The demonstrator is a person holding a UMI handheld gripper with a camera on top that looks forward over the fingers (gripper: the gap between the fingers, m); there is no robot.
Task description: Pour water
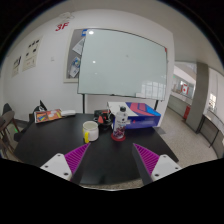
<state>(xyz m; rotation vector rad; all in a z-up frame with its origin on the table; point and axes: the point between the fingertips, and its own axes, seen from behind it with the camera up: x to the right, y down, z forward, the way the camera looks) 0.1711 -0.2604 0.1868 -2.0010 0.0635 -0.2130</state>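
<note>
We face a whiteboard [128, 62] on the far wall, above a dark table [50, 140]. On the table, ahead of our gripper [112, 160] and well beyond its fingertips, stand a yellow cup [91, 130] and, just beside it to the right, an upright clear bottle [119, 122]. Our fingers are spread apart and hold nothing. Both things lie nearly straight ahead, the bottle closer to the centre line.

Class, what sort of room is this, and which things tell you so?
Probably a meeting room or classroom: a big whiteboard stands behind a dark table, and posters hang on the wall. The open gripper points at a yellow cup.
</note>
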